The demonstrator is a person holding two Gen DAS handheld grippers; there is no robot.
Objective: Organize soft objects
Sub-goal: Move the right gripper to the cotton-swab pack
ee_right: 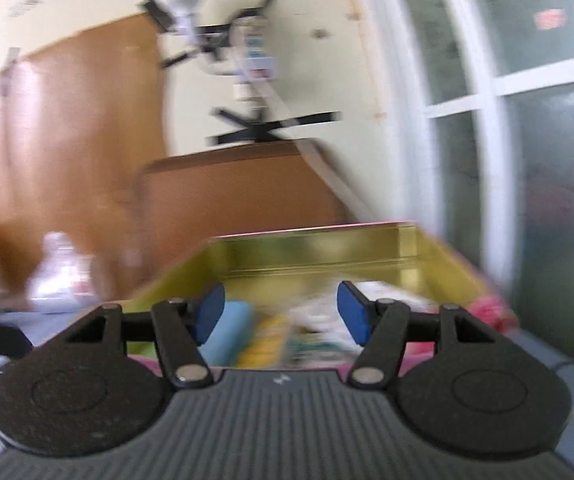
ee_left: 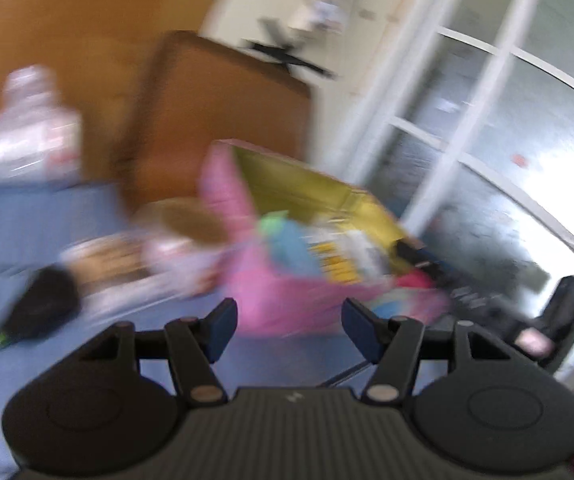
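**Soft objects heaped in a pink tin with a gold lining**

Soft objects [ee_left: 319,252] sit piled inside a rectangular tin box [ee_left: 299,184], pink on its outer walls and shiny yellow-gold within. The box rests on a blue cloth-covered surface [ee_left: 47,216]. Both views are smeared by motion blur, so the pile reads only as patches of colour: a light blue rounded piece [ee_right: 227,332], something green, and yellow and white printed material. What each item is cannot be told.

The left gripper [ee_left: 289,328] hangs just short of the box's near pink wall, its matt black arms spread wide and its blue pads [ee_left: 223,326] well apart, holding nothing. The right gripper [ee_right: 281,314] points into the box over its near edge, its fingers likewise parted and empty, with the blue piece just behind its left pad.

To the left of the box lie a round, flat brown object [ee_left: 195,220], a black rounded item [ee_left: 43,304] and a crinkled clear plastic bag [ee_left: 27,128]. A smooth brown wooden panel [ee_left: 215,112] stands behind, beside a white-framed window [ee_left: 467,120] with frosted glass.
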